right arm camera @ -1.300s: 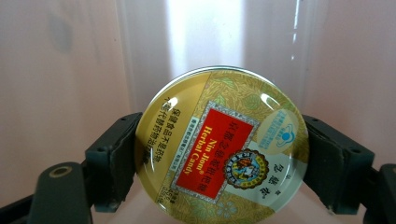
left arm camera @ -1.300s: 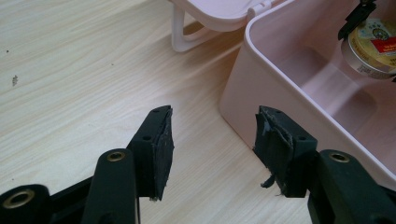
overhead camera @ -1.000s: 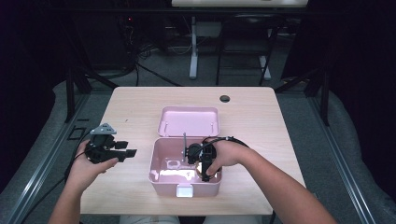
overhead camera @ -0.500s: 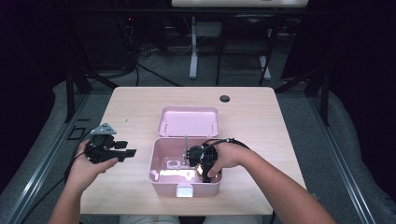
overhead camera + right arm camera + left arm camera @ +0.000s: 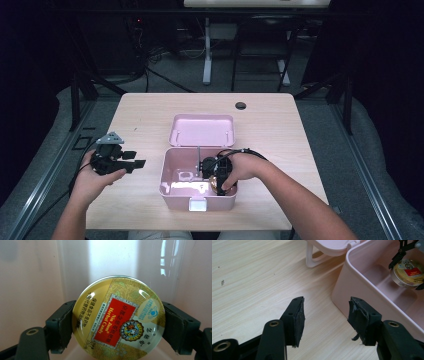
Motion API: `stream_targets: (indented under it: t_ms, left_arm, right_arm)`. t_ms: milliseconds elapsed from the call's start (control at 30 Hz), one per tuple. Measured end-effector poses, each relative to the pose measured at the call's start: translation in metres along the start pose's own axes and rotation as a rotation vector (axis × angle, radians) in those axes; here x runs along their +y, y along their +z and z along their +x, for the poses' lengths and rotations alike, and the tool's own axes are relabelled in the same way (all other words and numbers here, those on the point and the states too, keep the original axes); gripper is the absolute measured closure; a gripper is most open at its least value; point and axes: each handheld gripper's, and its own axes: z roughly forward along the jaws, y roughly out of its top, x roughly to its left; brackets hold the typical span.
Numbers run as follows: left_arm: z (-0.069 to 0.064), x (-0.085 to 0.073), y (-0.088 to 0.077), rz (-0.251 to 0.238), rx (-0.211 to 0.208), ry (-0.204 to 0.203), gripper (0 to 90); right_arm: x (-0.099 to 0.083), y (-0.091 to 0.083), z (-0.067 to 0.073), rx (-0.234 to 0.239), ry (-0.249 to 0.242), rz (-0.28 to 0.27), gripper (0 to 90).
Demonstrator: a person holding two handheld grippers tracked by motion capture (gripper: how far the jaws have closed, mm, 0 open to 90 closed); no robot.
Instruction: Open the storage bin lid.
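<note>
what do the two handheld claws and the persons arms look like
Both are black, two-jaw tools. The left claw has angular black arms with brass-coloured rivet holes and worn, frayed dark pads; in the high view it carries a grey three-cornered plate on top. The right claw has the same black arms, pads and a brass-ringed hole. A black cable loops from it. The forearms are bare, with no sleeves in view.

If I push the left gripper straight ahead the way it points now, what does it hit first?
Most likely the pink box: its near corner lies just ahead of the open left gripper. Below lies bare table. Depth is hard to judge.
</note>
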Motion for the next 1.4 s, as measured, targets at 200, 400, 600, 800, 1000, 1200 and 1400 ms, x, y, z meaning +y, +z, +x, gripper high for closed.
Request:
stream_targets:
  t_ms: [200, 400, 600, 800, 1000, 1200, 1400]
  left_arm:
    - [-0.0002, 0.0000, 0.0000, 0.003, -0.001, 0.000, 46.1]
    - [-0.0002, 0.0000, 0.0004, 0.003, -0.002, 0.000, 46.1]
    - [0.0002, -0.0002, 0.0008, 0.004, -0.001, -0.001, 46.1]
    - [0.0003, -0.0003, 0.0010, 0.006, -0.001, -0.002, 46.1]
    - [0.0001, -0.0004, 0.0015, 0.005, 0.001, -0.002, 46.1]
    - [0.0003, -0.0005, 0.0015, 0.005, 0.001, -0.003, 46.1]
    - [0.0000, -0.0007, 0.0023, 0.006, 0.001, -0.002, 46.1]
  right_arm:
    - [0.0001, 0.0032, -0.0006, -0.004, -0.008, 0.005, 19.8]
    - [0.0001, 0.0059, -0.0009, -0.005, -0.014, 0.007, 19.8]
    - [0.0004, 0.0075, -0.0016, -0.002, -0.011, 0.012, 19.8]
    - [0.0005, 0.0075, -0.0027, 0.002, -0.006, 0.011, 19.8]
    - [0.0004, 0.0067, -0.0040, 0.011, 0.010, 0.004, 19.7]
    - [0.0004, 0.0071, -0.0046, 0.012, 0.016, -0.001, 19.6]
    - [0.0010, 0.0068, -0.0047, 0.016, 0.029, 0.004, 18.1]
